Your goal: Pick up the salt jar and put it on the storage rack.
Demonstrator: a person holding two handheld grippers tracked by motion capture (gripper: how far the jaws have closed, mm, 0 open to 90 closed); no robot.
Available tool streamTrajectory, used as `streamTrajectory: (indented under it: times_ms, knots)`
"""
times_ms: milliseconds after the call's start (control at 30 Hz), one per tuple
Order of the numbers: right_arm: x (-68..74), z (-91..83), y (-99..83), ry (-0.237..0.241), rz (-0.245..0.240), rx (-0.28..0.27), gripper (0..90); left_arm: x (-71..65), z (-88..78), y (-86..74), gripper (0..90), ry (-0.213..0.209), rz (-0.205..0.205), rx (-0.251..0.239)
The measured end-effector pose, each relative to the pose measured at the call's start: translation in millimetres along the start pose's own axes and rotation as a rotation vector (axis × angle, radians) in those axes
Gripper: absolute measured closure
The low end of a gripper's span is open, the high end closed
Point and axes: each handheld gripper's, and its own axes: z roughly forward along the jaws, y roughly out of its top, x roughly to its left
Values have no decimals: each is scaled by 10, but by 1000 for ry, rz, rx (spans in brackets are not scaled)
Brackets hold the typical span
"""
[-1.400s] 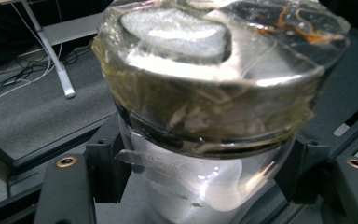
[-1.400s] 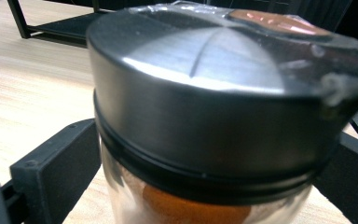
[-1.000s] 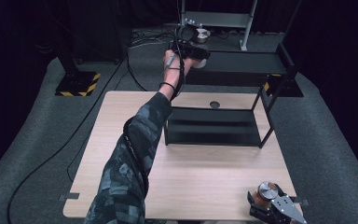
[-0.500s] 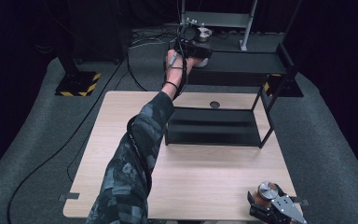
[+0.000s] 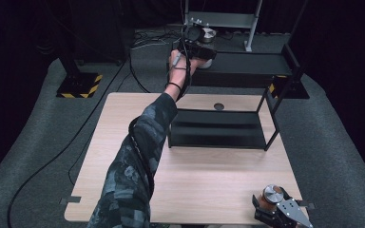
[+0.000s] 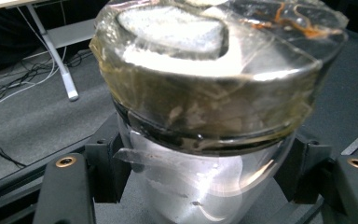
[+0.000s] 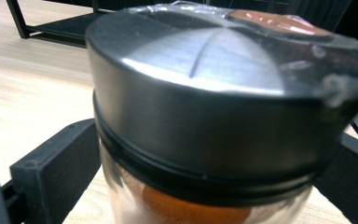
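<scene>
Left gripper [image 5: 200,56] clamps a white-filled jar [image 6: 205,116] over the black shelf's [image 5: 247,66] top tier; right gripper [image 5: 278,209] grips an orange-filled jar [image 7: 223,140] at the table's [image 5: 204,175] near corner.

One jar [image 6: 205,116] is see-through glass with white powder inside. Its shiny lid is wrapped in clear tape. It stands up straight on the far top shelf [image 5: 247,66] of the black rack, near the left end.

The other jar [image 7: 214,140] has orange-brown powder inside and a dark metal lid. It stands at the near right corner of the wooden table [image 5: 209,190].
</scene>
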Motion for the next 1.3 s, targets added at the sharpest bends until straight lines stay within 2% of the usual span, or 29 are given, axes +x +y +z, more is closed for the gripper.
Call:
streamTrajectory:
  times_ms: [100, 167, 400, 467, 533, 633, 833, 1000, 1133, 1233, 1300]
  knots:
    - [-2, 1, 2, 0, 2, 1, 0, -9, -9, 44, 281, 5, 18, 27]
    - [-3, 1, 1, 1, 1, 0, 0, -3, -38, 68, 217, 10, 19, 46]
    - [0, 1, 5, 0, -1, 3, 0, 55, -237, 50, 49, -33, 56, 70]
    - [2, 1, 5, -1, -1, 3, 0, 30, -326, 20, 21, -35, 85, 79]
    - [2, 1, 6, 0, -2, 3, 0, -17, -437, -34, 0, -33, 138, 90]
    - [4, 3, 11, 0, -3, 6, 0, -65, -590, -152, 0, -31, 183, 89]
    - [7, 4, 14, -2, -5, 8, 0, -132, -903, -520, 0, -31, 263, 85]
    - [7, 5, 16, -2, -5, 9, 0, -208, -1083, -966, 0, -11, 307, 76]
    - [10, 5, 15, -2, -4, 8, 0, -262, -1167, -1390, 0, 3, 319, 93]
    - [10, 5, 17, -2, -6, 10, 0, -307, -1190, -1645, 0, 19, 337, 115]
    - [10, 5, 16, -2, -7, 9, 0, -310, -1208, -1851, 0, 22, 327, 128]
